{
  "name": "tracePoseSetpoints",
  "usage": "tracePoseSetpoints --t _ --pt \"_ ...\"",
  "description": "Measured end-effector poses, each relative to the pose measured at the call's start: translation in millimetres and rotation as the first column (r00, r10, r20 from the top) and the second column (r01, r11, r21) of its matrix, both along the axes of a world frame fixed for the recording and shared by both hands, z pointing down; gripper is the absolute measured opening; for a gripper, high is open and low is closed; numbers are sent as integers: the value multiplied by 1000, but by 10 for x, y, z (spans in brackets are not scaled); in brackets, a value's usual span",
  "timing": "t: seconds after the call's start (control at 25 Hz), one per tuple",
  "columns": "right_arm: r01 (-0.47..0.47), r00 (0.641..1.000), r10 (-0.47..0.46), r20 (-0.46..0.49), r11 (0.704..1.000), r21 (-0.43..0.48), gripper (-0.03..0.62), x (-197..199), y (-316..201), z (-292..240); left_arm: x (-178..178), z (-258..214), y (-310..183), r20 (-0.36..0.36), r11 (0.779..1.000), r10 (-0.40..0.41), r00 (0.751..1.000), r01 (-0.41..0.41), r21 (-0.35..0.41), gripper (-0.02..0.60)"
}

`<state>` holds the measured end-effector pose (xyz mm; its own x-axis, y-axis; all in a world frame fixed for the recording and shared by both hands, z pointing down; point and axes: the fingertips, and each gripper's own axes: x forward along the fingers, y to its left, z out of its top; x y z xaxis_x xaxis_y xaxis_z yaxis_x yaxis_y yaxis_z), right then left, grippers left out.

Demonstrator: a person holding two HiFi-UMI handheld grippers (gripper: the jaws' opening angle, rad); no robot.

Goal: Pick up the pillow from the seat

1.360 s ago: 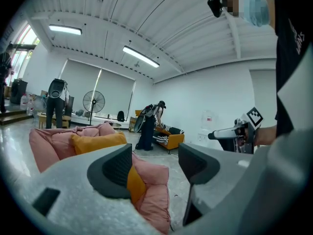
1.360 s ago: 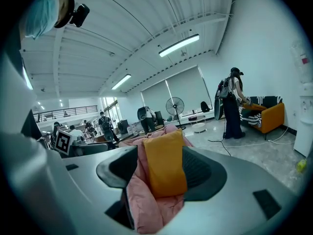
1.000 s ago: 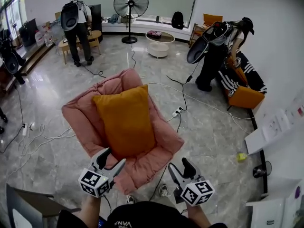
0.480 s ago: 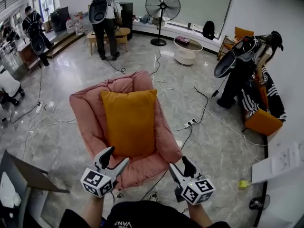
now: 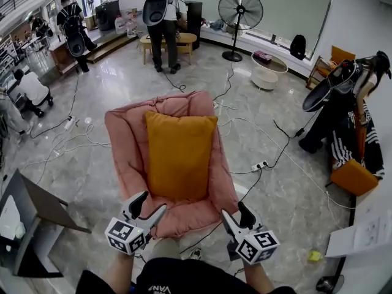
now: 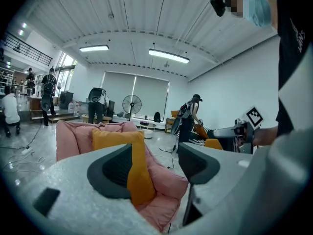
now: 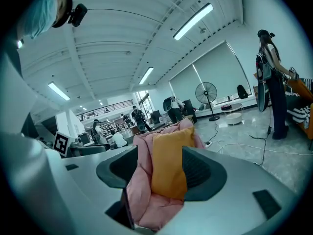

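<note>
Both grippers wide and empty, lined up on the pillow.
Head view: the pillow [image 5: 179,155] lies at frame centre, propped along the back of the pink seat [image 5: 125,146], so its lower edge faces you. Your left gripper [image 5: 152,202] and right gripper [image 5: 234,211] hover at the bottom of the frame, just off the seat's front edge, one to each side, likely so you can take the pillow from both sides. Left gripper view: the jaws stand well apart with nothing touching them; the pillow shows through the gap, right of centre. Right gripper view: the jaws are likewise spread and bare, framing the pillow at centre.
</note>
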<state>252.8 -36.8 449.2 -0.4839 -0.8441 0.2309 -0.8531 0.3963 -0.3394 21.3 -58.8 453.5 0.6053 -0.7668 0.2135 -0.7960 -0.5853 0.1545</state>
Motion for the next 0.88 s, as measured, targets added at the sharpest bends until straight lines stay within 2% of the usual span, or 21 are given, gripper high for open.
tracePoseSetpoints --t 0.16,0.4,0.88 --pt "8 1000 -8 -5 1000 -11 267 -39 -163 65 -36 79 -194 -5 1000 -5 1000 5 -11 291" --pt "-27 1000 27 -15 999 -21 267 -75 -510 74 -117 71 -695 16 1000 20 1000 -20 -1 291" --pt "-67 996 64 -59 996 -62 264 -349 -1596 213 -510 180 -1863 -31 999 13 999 -15 -46 291"
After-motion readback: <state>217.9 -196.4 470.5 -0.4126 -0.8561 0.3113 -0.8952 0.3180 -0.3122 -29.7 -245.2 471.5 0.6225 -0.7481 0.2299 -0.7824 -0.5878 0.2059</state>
